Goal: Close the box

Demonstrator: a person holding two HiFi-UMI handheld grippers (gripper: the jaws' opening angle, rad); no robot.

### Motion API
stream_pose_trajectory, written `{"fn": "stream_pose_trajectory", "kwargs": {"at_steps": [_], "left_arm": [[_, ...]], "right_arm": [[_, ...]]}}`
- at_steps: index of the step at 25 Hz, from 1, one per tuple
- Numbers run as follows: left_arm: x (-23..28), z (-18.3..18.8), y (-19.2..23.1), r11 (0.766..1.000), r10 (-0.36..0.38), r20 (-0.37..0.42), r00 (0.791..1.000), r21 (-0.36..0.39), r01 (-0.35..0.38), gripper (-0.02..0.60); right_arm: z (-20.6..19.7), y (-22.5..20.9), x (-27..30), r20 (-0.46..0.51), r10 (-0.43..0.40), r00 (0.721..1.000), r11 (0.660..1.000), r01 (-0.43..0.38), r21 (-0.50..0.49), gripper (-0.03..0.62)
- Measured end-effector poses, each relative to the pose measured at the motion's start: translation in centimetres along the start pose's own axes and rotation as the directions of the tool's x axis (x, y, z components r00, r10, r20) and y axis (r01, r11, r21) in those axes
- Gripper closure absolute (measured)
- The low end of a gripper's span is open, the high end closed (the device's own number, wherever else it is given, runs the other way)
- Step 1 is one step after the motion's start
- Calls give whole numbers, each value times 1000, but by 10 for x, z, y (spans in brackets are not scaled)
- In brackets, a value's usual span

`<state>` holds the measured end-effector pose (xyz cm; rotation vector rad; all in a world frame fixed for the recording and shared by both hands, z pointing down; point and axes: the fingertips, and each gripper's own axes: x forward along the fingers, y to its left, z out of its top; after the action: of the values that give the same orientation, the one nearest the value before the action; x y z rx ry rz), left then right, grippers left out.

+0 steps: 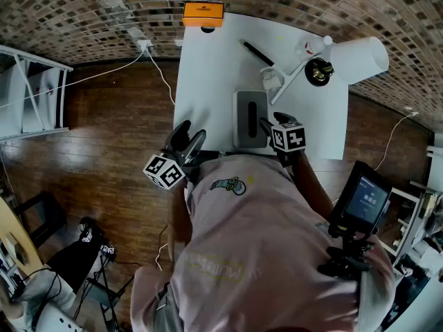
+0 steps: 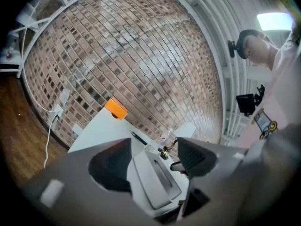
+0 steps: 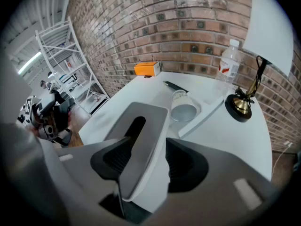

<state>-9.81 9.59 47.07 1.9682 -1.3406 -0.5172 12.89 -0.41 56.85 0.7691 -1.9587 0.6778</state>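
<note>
left gripper point(image 2: 153, 147): jaws wide, empty, beside the box | right gripper point(image 3: 146, 145): jaws narrowed onto edge of grey-topped slotted rectangular box point(image 3: 150, 114); box on white table point(image 1: 208, 68)

Left of the box point(image 1: 250, 120) the table point(image 1: 201, 81) is bare to its left edge. A cup point(image 1: 272, 79), a lamp point(image 1: 360, 57) and a bottle point(image 1: 310, 47) crowd the far right corner.

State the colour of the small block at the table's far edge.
The block is orange; the head view shows it best.
</note>
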Motion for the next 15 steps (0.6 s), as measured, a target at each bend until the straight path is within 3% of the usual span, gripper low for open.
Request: {"fn": "stream_pose_trajectory", "kwargs": {"at_steps": [4,9,13,15], "left_arm": [[-7,2,23,1000,-21,-29,999,10,22,293],[-32,0,54,999,21,-30,999,-30,-22,293],[-59,-6,82,994,70,43,997,-90,-65,293],[-71,-12,93,989,96,64,993,-123,-88,293]], "right_arm": [[4,12,23,-83,-18,996,999,21,32,298],[-6,7,44,-202,-179,963,984,179,-16,269],[-17,7,54,-273,-187,944,978,205,38,278],[-23,4,59,-299,-208,931,972,232,46,317]]}}
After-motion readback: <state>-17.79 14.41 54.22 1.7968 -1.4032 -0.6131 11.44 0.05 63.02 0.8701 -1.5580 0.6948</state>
